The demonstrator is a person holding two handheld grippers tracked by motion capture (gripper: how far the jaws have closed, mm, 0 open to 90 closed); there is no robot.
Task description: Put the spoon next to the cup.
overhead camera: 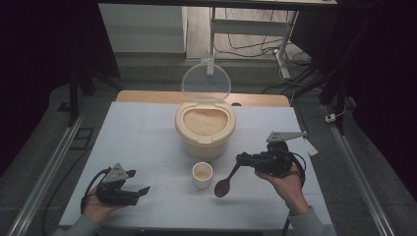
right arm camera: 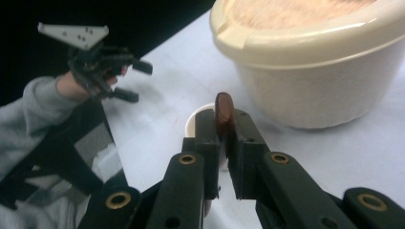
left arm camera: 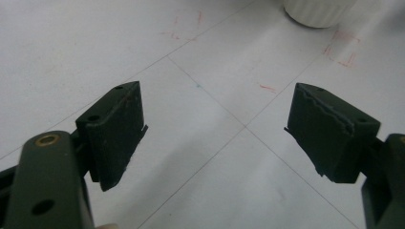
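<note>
rice in open tub (overhead camera: 205, 129), rice in cup (overhead camera: 202, 175), right tongs (overhead camera: 241, 159) gripping spoon (overhead camera: 223, 186), left tongs (overhead camera: 137, 182) spread, empty

We're looking at a white table (overhead camera: 142, 142) with faint grid lines and red marks. Sitting on it are a cream rice container (overhead camera: 205, 129) with its lid up and, just in front, a small white cup (overhead camera: 202, 174).

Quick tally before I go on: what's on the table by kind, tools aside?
Rice container, lid open: 1
Small white cup: 1
Brown spoon, clamped in the right tool: 1
Total: 3
</note>
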